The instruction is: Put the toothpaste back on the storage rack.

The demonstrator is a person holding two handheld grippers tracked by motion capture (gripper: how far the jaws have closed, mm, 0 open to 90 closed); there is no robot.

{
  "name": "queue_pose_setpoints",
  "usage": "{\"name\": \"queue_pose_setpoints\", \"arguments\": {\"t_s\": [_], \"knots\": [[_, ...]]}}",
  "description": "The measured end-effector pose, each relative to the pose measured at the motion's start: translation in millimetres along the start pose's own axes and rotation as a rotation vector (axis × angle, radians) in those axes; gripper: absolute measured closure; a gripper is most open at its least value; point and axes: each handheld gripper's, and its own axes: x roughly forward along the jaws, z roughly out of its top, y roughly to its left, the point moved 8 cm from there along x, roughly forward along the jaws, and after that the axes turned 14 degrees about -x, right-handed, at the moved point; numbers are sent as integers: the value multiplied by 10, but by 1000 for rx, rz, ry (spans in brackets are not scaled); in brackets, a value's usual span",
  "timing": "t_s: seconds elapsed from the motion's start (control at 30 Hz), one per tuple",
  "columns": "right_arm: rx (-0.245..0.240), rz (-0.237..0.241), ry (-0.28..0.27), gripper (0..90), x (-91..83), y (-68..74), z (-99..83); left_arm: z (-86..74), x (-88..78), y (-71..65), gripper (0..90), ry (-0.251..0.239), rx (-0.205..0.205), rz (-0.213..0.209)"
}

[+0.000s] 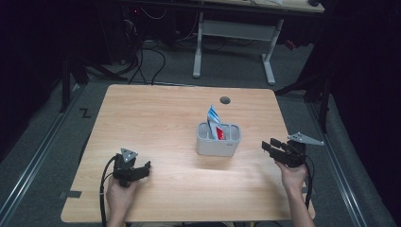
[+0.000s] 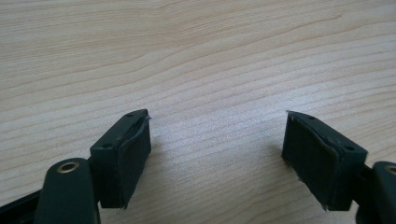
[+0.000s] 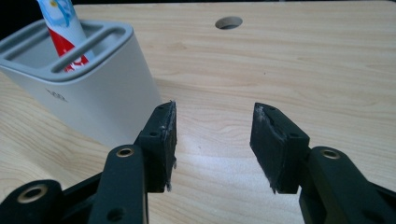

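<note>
Honestly looks done already: toothpaste tube (image 1: 213,121) stands in the grey holder (image 1: 218,146), left gripper (image 1: 143,167) and right gripper (image 1: 267,146) both spread wide, holding nothing.

toothpaste tube (image 3: 63,28) top cut off (holder (image 3: 93,93) too)

Pale wood-grain table (image 1: 156,113) – smooth, matt; grey holder (image 1: 218,144) of satiny plastic (glossy tube (image 3: 63,28) inside).

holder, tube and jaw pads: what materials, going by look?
Holder: likely moulded plastic, matte pale grey, with smooth rounded edges and slotted top. Tube: glossy printed plastic or laminate, creased; can't tell which. Pads: black rubber or foam, matte, frayed at the edges.
</note>
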Motion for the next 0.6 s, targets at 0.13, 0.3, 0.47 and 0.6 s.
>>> {"name": "queue_pose_setpoints", "arguments": {"t_s": [0.13, 0.3, 0.47, 0.6], "knots": [[-2, 6, 17, 509, 24, 50, -46, 0, 0, -1, 242, 0, -2, 0], [-9, 9, 53, 516, 105, 128, -101, 4, 4, 0, 241, -1, -2, 0], [-21, 17, 73, 514, 153, 180, -144, 5, 6, -1, 241, -1, -2, 1], [-18, 13, 80, 509, 180, 174, -160, 7, 7, 0, 241, -1, -2, 1]]}}
